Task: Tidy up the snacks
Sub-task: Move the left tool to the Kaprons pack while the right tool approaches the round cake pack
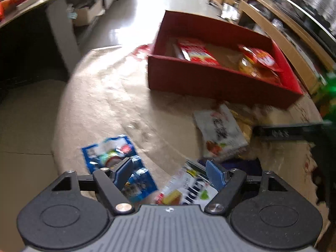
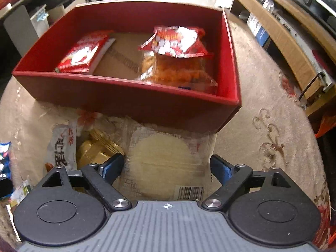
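Your right gripper (image 2: 167, 166) stands released, jaws wide around the clear packet of round cakes (image 2: 166, 163) lying just beneath it, so I judge you must lower, clench, then lift it into the red box (image 2: 126, 98) ahead.

Lighting: daylight from the far end of the room, blown-out glare on the floor (image 1: 124, 27); the cloth (image 1: 117, 96) shows a softer sheen.
Shadows: deep under the left counter (image 1: 27, 48); a soft one along the near wall of the red box (image 2: 130, 103).
Blur: left wrist view smeared throughout, packet print unreadable; right wrist view sharper, its barcode (image 2: 190, 192) legible.
Distortion: heavy fisheye in both, shelves (image 2: 294, 42) bowed, corners dark.
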Motion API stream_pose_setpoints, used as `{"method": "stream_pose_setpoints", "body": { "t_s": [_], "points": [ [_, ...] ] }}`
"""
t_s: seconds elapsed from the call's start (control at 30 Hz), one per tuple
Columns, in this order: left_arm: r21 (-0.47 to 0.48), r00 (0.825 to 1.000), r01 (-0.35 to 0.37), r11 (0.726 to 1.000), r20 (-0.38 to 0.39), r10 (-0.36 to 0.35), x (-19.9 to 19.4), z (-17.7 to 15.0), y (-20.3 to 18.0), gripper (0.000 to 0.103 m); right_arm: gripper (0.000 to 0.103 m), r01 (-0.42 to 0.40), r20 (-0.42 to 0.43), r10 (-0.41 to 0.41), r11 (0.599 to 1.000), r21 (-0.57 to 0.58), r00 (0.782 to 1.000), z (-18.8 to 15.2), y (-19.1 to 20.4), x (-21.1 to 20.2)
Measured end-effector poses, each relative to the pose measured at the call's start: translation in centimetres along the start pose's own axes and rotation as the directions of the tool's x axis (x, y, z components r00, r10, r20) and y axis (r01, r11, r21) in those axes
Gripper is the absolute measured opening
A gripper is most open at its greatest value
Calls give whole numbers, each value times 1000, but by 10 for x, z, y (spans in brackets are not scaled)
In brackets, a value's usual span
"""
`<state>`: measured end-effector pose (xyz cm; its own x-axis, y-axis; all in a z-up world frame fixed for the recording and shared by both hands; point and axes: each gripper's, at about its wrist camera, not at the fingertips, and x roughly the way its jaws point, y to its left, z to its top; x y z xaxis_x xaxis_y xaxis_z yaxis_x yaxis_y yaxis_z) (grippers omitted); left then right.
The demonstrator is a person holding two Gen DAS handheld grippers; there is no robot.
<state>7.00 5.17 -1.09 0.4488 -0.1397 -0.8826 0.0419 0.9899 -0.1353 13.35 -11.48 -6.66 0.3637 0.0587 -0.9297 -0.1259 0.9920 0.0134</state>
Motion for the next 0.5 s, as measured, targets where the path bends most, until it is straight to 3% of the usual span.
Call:
{"method": "stream_pose_setpoints", "body": {
  "t_s": [0.27, 0.5],
  "points": [
    [181, 998, 29, 983, -62, -18, 15, -16, -33, 76, 84, 7, 8, -7, 1000, -18, 1000, 2, 1, -3],
    [224, 996, 33, 974, -92, -13, 23, -21, -39, 76, 78, 7, 15, -6, 999, -42, 1000, -4, 1, -15]
  ]
}}
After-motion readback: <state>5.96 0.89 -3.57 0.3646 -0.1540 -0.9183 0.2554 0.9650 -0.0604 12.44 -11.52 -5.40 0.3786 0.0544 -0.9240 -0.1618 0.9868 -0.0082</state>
